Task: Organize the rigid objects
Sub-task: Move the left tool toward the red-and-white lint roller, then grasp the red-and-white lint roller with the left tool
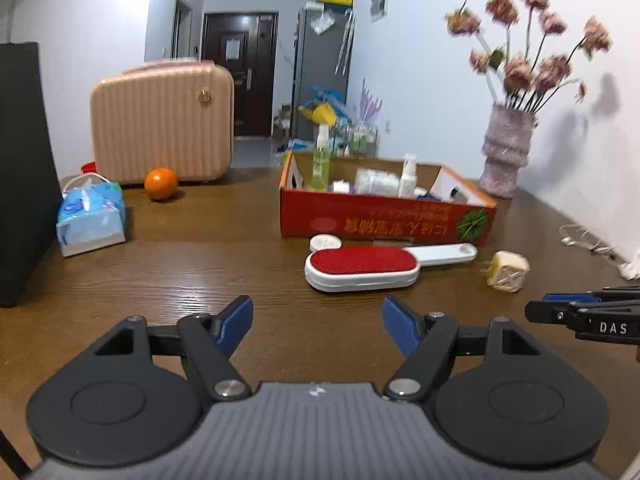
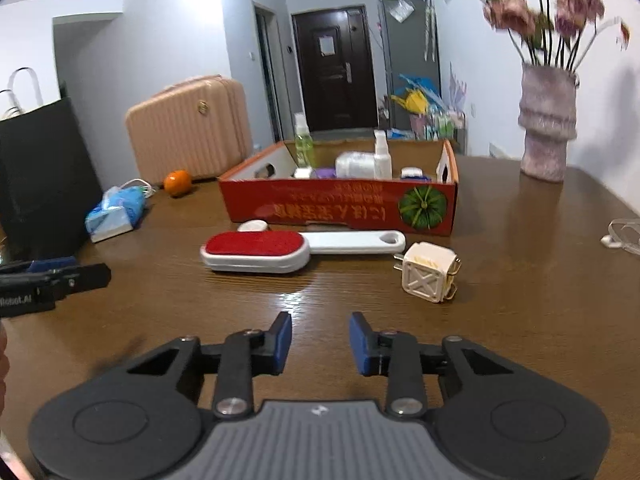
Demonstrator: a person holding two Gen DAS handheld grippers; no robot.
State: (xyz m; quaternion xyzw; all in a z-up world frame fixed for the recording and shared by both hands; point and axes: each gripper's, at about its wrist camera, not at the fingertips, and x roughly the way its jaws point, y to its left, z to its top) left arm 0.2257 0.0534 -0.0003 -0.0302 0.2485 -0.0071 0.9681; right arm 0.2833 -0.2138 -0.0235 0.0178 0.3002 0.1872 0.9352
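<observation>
Red-faced lint brush (image 2: 256, 255) before both hand-held grippers, left (image 1: 317, 323) wide, right (image 2: 320, 343) narrower, empty

Flowers (image 1: 532, 36) smear into blur in the left wrist view, their tops cut off in the right wrist view. The red box (image 2: 340, 206) hides its bottles' bases, and the right gripper (image 1: 536, 312) runs off the frame edge.

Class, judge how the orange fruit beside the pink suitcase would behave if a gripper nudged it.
The round orange fruit would probably roll across the smooth wooden table, since nothing blocks its near side. Its curved skin may slip between flat pads. It looks firm, so a light push should move it, not dent it.
</observation>
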